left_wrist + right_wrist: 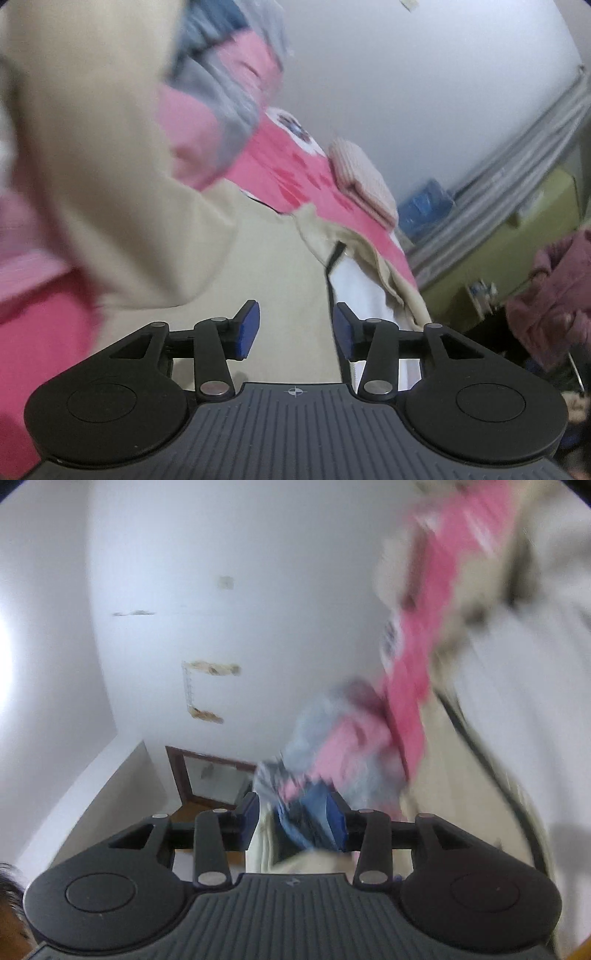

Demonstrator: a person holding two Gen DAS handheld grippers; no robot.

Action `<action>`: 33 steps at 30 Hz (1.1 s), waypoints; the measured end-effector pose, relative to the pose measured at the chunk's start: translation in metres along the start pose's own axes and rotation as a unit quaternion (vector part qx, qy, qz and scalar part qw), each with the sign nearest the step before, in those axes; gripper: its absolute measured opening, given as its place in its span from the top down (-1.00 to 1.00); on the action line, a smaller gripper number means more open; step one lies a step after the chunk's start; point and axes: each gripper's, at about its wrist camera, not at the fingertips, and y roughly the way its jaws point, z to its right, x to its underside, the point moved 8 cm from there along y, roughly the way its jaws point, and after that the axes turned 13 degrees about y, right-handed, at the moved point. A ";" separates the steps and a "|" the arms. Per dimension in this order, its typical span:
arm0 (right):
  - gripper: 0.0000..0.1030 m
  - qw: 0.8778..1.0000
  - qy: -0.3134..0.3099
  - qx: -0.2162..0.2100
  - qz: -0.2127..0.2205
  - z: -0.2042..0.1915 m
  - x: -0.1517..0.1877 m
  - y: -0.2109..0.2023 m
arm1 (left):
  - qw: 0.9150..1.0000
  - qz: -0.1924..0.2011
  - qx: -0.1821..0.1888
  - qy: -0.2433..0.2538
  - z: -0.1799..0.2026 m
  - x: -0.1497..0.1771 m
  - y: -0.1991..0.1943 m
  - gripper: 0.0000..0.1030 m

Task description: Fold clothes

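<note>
so this looks like the bit between folds: a beige garment (pixel 110 166) is spread over the bed's pink bedspread (pixel 295 166), with one big flap of it hanging blurred close to the left camera. The left tongs (pixel 296 328) are released, blue pads well apart with nothing between them, hovering just over the flat beige cloth. There's a dark strap (pixel 334 258) and a white lining (pixel 362 295) showing on the far side of that beige garment, toward the bed's edge.

The right tongs (pixel 292 814) are harder to read. They point out at the white wall (pixel 221 590), and blurred blue and beige fabric shows in the gap between the pads. I honestly cannot tell if they're pinching it or if it just sits behind them.

Beyond the beige garment there's a heap of pink, grey and blue clothes (pixel 221 96) waiting, plus one neatly folded knit piece (pixel 364 184) further along the bedspread, so at least one item looks done.

My guess at the next move: both tongs go back down to the beige garment, pinch an edge or corner each, and carry it across to make the next fold. The flap wants flattening first, and the strap could snag
</note>
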 end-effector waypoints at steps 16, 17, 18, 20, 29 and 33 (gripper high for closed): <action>0.16 0.956 -0.069 0.279 -0.059 0.123 0.026 0.040 | 0.963 0.138 -0.194 0.130 -0.028 -0.138 -0.172 -0.21; 0.17 0.955 -0.075 0.282 -0.061 0.123 0.029 0.040 | 0.951 0.150 -0.224 0.148 -0.034 -0.154 -0.180 -0.32; 0.17 0.953 -0.080 0.285 -0.063 0.122 0.031 0.040 | 0.939 0.163 -0.254 0.167 -0.039 -0.169 -0.188 -0.38; 0.17 0.950 -0.092 0.290 -0.067 0.121 0.036 0.039 | 0.908 0.177 -0.315 0.213 -0.052 -0.198 -0.201 -0.65; 0.18 0.951 -0.076 0.291 -0.067 0.131 0.035 0.039 | 0.908 0.087 -0.318 0.258 -0.095 -0.254 -0.155 -0.97; 0.18 0.952 -0.070 0.289 -0.067 0.133 0.034 0.040 | 0.908 0.071 -0.337 0.240 -0.110 -0.258 -0.151 -0.58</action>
